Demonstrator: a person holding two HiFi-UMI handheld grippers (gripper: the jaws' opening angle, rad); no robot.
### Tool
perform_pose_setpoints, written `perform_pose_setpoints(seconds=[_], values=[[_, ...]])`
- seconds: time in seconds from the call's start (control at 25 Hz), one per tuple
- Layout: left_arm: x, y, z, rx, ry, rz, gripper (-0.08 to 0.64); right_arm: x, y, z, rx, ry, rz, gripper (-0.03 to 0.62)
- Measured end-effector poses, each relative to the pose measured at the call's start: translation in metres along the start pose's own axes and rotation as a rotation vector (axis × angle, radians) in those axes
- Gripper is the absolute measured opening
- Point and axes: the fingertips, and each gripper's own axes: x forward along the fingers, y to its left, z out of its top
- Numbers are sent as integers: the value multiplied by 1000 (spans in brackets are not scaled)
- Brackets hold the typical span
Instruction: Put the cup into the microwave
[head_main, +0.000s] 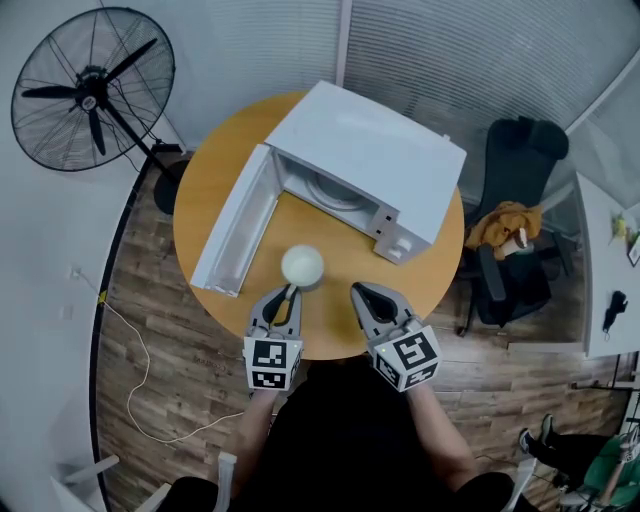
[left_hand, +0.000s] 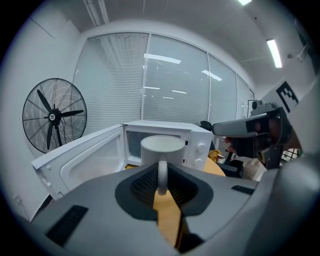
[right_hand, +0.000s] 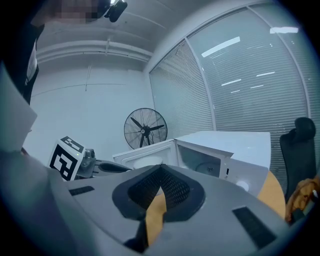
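- Cup (head_main: 302, 266): plain white, round, upright, white inside, with one loop handle. It sits just in front of the microwave (head_main: 372, 150), whose door (head_main: 232, 225) is open.
- Your left gripper (head_main: 291, 292) pinches that handle.
- Your right gripper (head_main: 358, 291), also in front of the microwave, has its jaws pressed together on nothing.

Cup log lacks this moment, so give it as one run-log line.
cup: in front of microwave, not inside | door: open | left tongs: shut on cup handle | right tongs: shut, empty

Microwave (head_main: 370, 150) on table (head_main: 215, 170), cup (head_main: 302, 266) just before it; fan (head_main: 92, 88) far L, chair (head_main: 520, 200) R.
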Motion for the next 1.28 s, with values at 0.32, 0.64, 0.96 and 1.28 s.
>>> perform_pose_setpoints(seconds=[0.32,0.64,0.96,1.28], values=[[34,9,2,-1,10,-20,43,13,-6,-4,-1,36,6,9],[79,14,3,18,22,-33,43,28,-18,-7,-14,63,25,9],[125,19,-4,31,46,-39,43,39,-35,-9,-10,89,29,9],[167,28,-5,27,55,-41,43,39,-55,-15,-1,121,9,9]])
